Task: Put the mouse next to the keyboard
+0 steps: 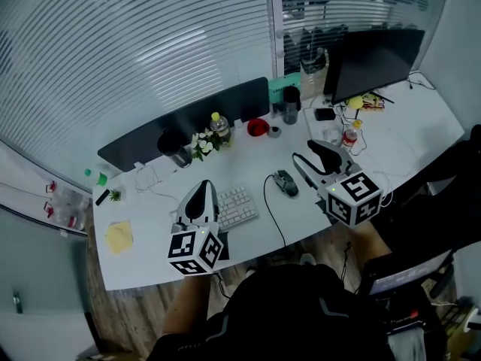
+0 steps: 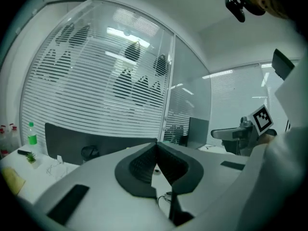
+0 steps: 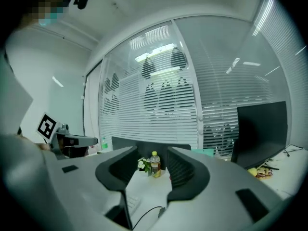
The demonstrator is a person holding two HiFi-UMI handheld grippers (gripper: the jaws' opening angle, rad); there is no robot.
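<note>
**Mouse on desk – neither claw on it**

You held the right gripper [image 3: 151, 157] with its jaws apart and nothing between them. The mouse [image 1: 285, 183] lay on the desk [image 1: 421, 119] just left of that gripper – right of the keyboard [image 1: 237, 207], near but not touching. Your left gripper [image 2: 156, 144], at the keyboard's left end, had its jaws together and empty.

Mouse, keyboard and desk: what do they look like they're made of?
Mouse: dark, probably moulded plastic, going by its rounded shell with a faint grey highlight.
Keyboard: pale plastic, it seems, with matt keys in even rows.
Desk: white and smooth, likely laminate. The top is flat and even with no grain showing, though it's too far off to be sure.
</note>
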